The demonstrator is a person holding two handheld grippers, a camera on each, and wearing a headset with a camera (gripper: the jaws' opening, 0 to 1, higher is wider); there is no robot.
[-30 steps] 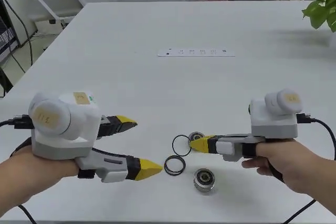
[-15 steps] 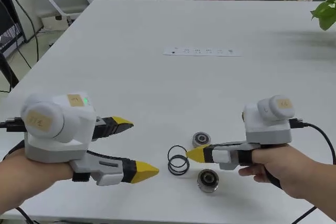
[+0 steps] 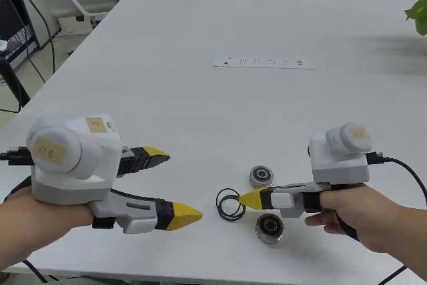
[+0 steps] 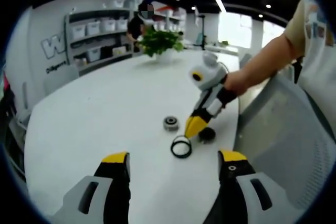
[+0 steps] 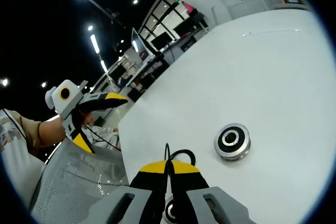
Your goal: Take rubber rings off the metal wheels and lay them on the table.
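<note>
Since a second ago the right gripper [image 3: 244, 198] has drawn one thin black rubber ring [image 5: 182, 152] over onto the second black rubber ring [image 3: 231, 218], and the two overlap on the white table [image 3: 200, 111]. Its jaws are pinched together on the first ring's rim. One round metal wheel [image 3: 261, 176] lies at 1 o'clock of the rings, the other metal wheel [image 3: 269, 227] at 4 o'clock. At 9 o'clock the left gripper [image 3: 171, 187] hovers with its jaws wide apart.

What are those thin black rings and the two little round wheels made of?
The rings look like rubber: black, thin and dull, with no shine. The farther wheel and the nearer wheel look like metal: silvery grey rims that catch the light around a dark middle. That is only going by their look, so I cannot be sure.
</note>
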